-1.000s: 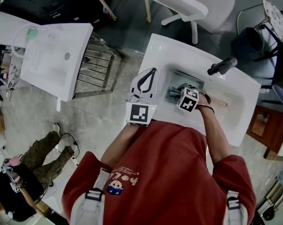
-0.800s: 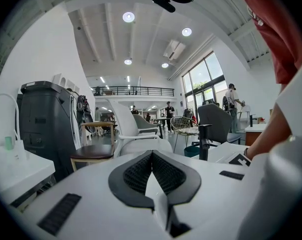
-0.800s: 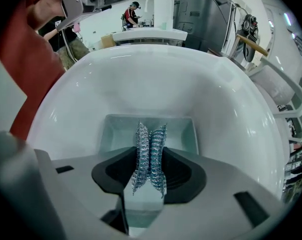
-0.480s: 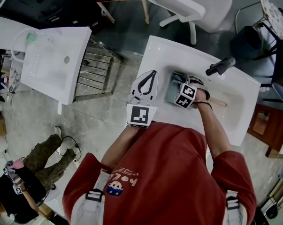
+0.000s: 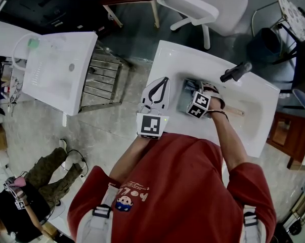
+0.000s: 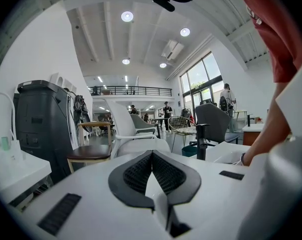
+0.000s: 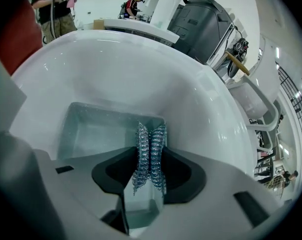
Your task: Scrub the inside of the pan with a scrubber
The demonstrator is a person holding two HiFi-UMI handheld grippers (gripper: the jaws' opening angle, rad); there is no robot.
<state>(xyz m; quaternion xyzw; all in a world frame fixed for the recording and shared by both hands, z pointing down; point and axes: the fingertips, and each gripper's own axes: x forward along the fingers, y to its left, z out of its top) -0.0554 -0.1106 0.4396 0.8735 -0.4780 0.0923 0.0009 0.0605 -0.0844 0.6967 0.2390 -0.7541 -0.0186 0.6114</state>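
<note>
DELTA: right gripper [image 7: 149, 159] shifted slightly toward the left end of the rectangular grey metal pan [image 7: 90, 129] since 1.0 s ago; left gripper [image 6: 152, 156] unmoved | GRIP: right jaws clamped on silvery steel-wool scrubber [image 7: 151, 136], held over pan floor; left jaws tip-to-tip, empty | LOCATION: pan inside white sink basin [image 5: 172, 54]; left gripper over sink rim | NEARBY: black tap lever [image 5: 236, 71] beyond pan | OBSCURED: scrubber-to-pan contact not discernible; pan mostly covered by hand and marker cube in head view

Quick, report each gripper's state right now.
Left gripper: closed, empty.
Right gripper: closed on the scrubber.
</note>
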